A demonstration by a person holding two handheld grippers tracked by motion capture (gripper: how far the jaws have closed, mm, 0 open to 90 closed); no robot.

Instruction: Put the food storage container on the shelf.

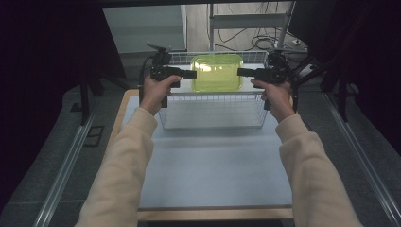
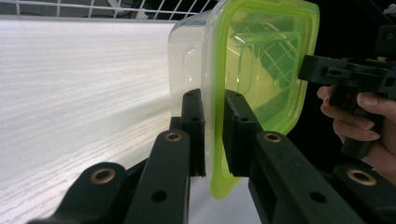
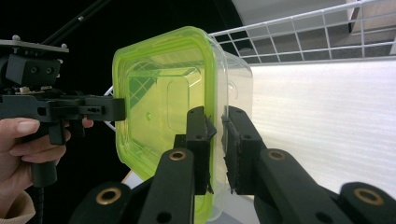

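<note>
High view is showing the green-lidded container [image 1: 216, 72] being held over the far part of the wire basket [image 1: 213, 111], between the left gripper [image 1: 187, 74] and the right gripper [image 1: 245, 72]. Both grippers are clamping on the lid's rim, one at each side. The hands are partly covering the gripper bodies, and the container's clear body is hiding under the lid. No label or writing is showing on the container.

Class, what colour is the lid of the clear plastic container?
Translucent lime green lid, clearest in the right gripper view.
</note>
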